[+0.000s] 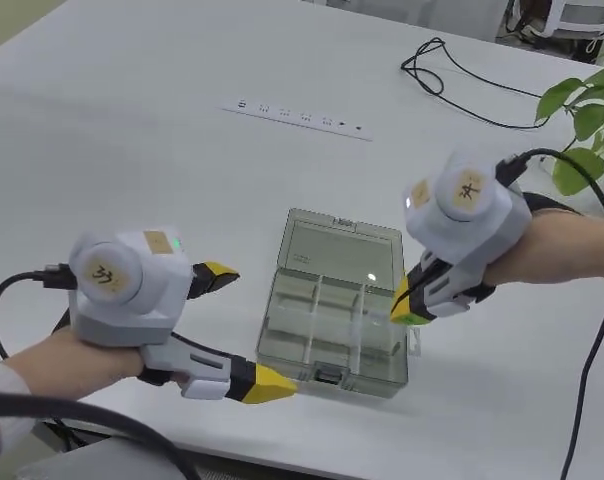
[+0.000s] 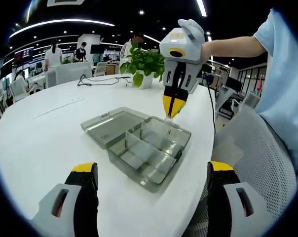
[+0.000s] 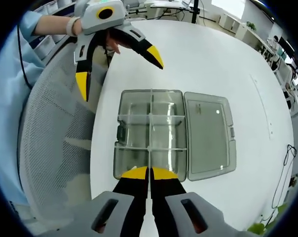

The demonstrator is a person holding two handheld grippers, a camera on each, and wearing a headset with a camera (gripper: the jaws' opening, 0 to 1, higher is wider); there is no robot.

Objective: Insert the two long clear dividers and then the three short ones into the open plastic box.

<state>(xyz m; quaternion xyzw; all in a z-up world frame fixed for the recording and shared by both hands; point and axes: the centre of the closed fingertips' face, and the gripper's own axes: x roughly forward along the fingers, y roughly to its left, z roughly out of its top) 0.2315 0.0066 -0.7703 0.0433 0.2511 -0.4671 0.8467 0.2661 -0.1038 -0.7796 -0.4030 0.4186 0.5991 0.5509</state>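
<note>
A smoky clear rectangular plastic box [image 1: 292,368] [image 2: 139,177] [image 3: 120,106] is seen close to the near edge of a white table [image 1: 132,130], its hinged clear lid [image 1: 342,245] [image 2: 107,126] [image 3: 208,133] laid flat open on the side away from that edge. Inside the box a clear plastic divider [image 3: 150,133] [image 1: 332,322] is stood parallel to the hinge, and it is crossed by two crosswise clear dividers [image 3: 149,118]. The right gripper [image 1: 407,312] [image 2: 171,111] [image 3: 149,173] is held at the right end wall of the box; its yellow-tipped jaws are pressed together, and the end of the clear plastic divider appears to be pinched between them. The left gripper [image 1: 245,327] [image 2: 152,167] [image 3: 119,70] is held just off the left end of the box with its jaws spread wide and nothing between them. A round tan sticker [image 1: 107,275] with handwritten marks is carried on the left gripper and another round tan sticker [image 1: 469,187] on the right gripper; neither can be read with certainty. A long white power strip [image 1: 297,117] is laid towards the middle of the table, its small markings too fine to be read. A looped black cable [image 1: 452,80] is trailed near the far right corner, and a green leafy plant [image 1: 582,110] [image 2: 141,61] is stood by the right edge.
</note>
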